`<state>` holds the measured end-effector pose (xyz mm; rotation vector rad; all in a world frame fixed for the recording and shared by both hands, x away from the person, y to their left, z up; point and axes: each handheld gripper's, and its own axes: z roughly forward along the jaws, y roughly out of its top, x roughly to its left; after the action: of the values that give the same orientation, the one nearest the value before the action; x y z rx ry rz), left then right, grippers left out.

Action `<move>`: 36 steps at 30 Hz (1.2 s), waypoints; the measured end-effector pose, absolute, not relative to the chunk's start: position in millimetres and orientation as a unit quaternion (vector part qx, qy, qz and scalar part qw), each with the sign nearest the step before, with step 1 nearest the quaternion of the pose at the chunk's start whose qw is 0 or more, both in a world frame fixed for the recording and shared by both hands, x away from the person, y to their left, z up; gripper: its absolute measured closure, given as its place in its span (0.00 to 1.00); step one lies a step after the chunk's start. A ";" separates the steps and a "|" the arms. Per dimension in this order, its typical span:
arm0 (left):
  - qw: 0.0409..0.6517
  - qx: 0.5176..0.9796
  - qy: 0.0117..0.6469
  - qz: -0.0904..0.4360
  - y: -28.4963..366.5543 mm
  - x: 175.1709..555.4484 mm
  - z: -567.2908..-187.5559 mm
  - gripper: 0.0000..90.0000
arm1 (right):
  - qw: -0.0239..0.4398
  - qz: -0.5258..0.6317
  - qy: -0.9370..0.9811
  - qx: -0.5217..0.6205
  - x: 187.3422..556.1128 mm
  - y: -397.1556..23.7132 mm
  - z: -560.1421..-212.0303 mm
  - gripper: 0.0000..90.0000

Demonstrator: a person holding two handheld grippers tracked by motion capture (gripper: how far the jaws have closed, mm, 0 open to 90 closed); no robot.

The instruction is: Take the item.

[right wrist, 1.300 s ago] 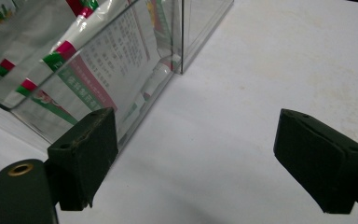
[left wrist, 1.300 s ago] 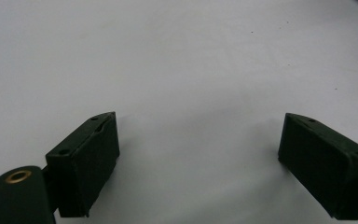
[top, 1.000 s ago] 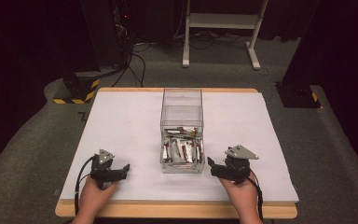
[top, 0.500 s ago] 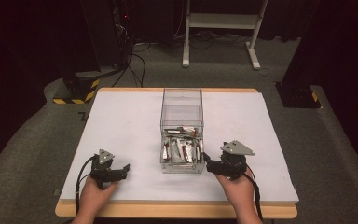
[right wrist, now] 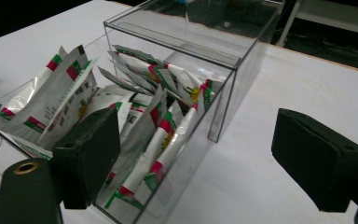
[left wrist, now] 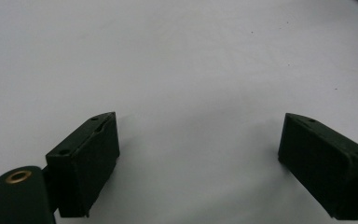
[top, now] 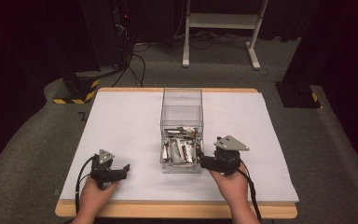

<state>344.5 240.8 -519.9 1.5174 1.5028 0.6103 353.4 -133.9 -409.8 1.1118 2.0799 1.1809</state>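
Nearest me, the left gripper (top: 121, 171) rests on the white table (top: 121, 121), jaws spread wide with bare tabletop between them. The right gripper (top: 201, 161) (also gaping, holding nothing) sits just beside the near corner of the clear box (top: 182, 100). Inside it, white sachets (right wrist: 135, 116) with red and green bands stand jumbled.

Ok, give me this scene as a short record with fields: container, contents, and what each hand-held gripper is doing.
container: clear box, open-topped, on the white table
contents: white sachets with red and green marks, piled in its near part
left hand-held gripper: open, empty, over bare table left of the box
right hand-held gripper: open, empty, at the box's near right corner
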 end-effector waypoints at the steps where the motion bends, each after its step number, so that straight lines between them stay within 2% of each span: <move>1: 0.444 0.612 0.606 0.246 240.8 344.5 -519.9 0.14 | 0.251 0.433 0.765 0.405 353.5 -132.3 -409.7 0.18; 30: 0.445 0.611 0.606 0.248 240.7 344.6 -520.0 0.14 | 0.210 0.463 0.783 0.359 346.1 -85.9 -415.0 0.20; 36: 0.445 0.610 0.606 0.247 240.7 344.5 -520.0 0.14 | 0.203 0.466 0.783 0.358 344.7 -78.7 -416.2 0.23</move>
<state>344.5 240.7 -520.0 1.5126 1.5028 0.6131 344.7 -78.7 -416.2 0.9997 2.1848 1.3011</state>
